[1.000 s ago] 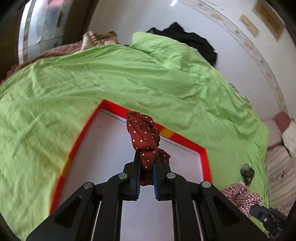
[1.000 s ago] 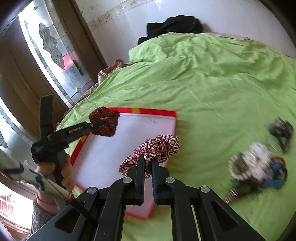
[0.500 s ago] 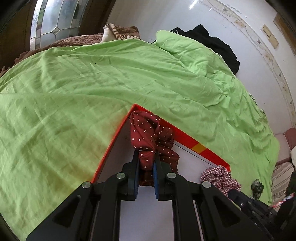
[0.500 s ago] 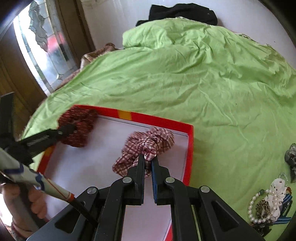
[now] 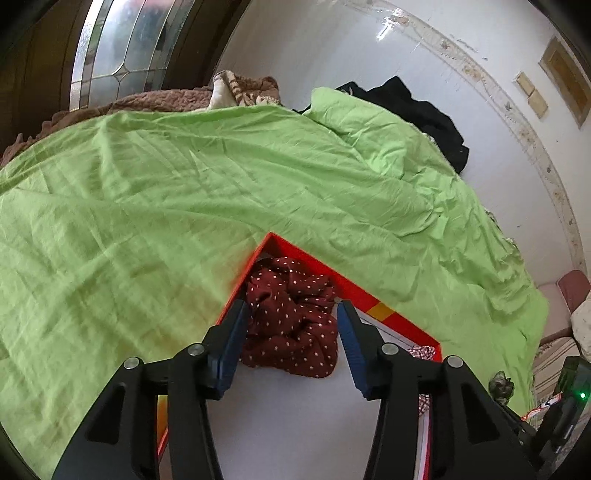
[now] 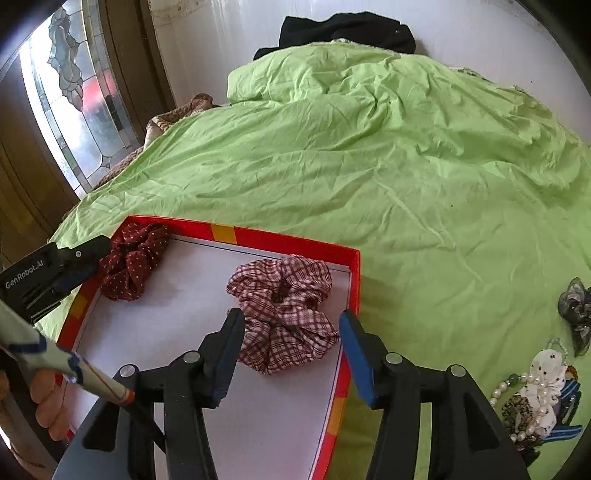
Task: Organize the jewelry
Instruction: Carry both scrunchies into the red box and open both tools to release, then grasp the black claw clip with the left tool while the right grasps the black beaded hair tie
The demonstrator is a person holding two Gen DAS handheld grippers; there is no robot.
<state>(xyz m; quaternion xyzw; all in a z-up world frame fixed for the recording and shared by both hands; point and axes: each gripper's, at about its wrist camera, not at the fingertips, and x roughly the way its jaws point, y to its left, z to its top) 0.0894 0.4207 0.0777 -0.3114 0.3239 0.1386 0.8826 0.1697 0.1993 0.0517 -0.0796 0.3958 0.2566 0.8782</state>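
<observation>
A red-rimmed tray (image 6: pixel 295 242) with a white floor lies on the green bedsheet. A dark red dotted scrunchie (image 5: pixel 291 317) lies in its far left corner, also seen in the right wrist view (image 6: pixel 133 264). My left gripper (image 5: pixel 291 314) is open, its jaws either side of that scrunchie. A red-and-white checked scrunchie (image 6: pixel 284 310) lies near the tray's right rim. My right gripper (image 6: pixel 291 325) is open around it. A heap of jewelry with a pearl string (image 6: pixel 535 398) and a grey scrunchie (image 6: pixel 576 306) lie on the sheet at right.
The green bedsheet (image 6: pixel 369 166) covers the bed. Black clothing (image 6: pixel 343 29) lies by the white wall at the far end. A brown blanket (image 5: pixel 147 99) and a stained-glass window (image 6: pixel 74 99) are at left. The tray's rim (image 5: pixel 354 291) stands raised.
Both grippers have opened and let go of their scrunchies, which now lie in the tray. The left gripper moved the dotted scrunchie into the far corner; the right set the checked one down.
</observation>
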